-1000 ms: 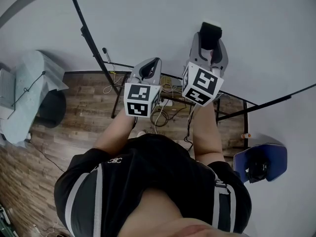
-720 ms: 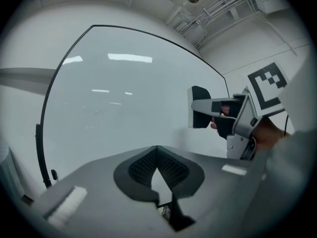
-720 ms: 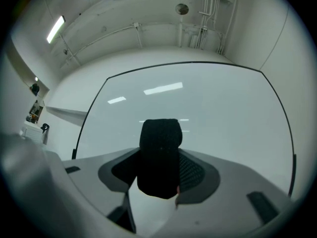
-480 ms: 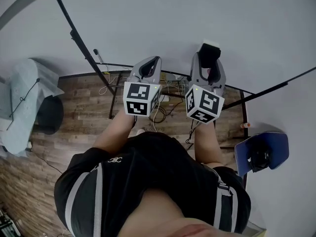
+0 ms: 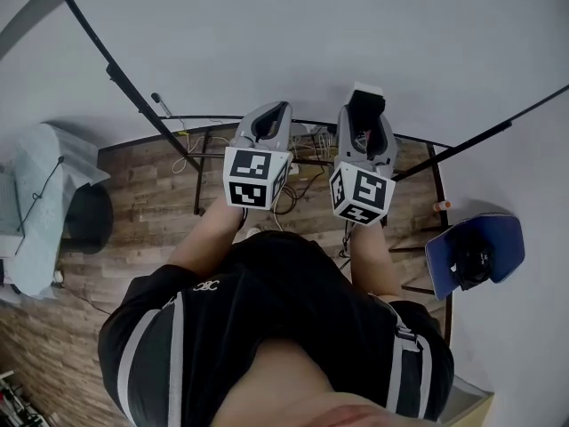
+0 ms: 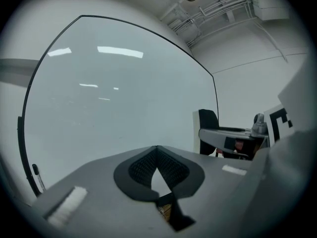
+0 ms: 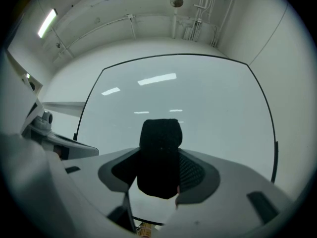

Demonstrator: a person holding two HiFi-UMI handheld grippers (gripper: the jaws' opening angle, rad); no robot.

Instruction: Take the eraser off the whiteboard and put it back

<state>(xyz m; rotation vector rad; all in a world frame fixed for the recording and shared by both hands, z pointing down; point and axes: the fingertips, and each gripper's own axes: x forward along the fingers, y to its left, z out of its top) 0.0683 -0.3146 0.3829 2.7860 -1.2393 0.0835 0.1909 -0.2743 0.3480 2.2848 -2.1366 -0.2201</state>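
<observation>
Cables (image 5: 298, 181) lie on the wooden floor (image 5: 151, 203); a blue chair (image 5: 476, 256) stands well apart.

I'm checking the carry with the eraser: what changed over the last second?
The right gripper, shut on the black eraser, sank and drew back toward the person in the head view. Nothing was taken hold of or let go. The left gripper stayed shut, empty and roughly in place before the whiteboard.
</observation>
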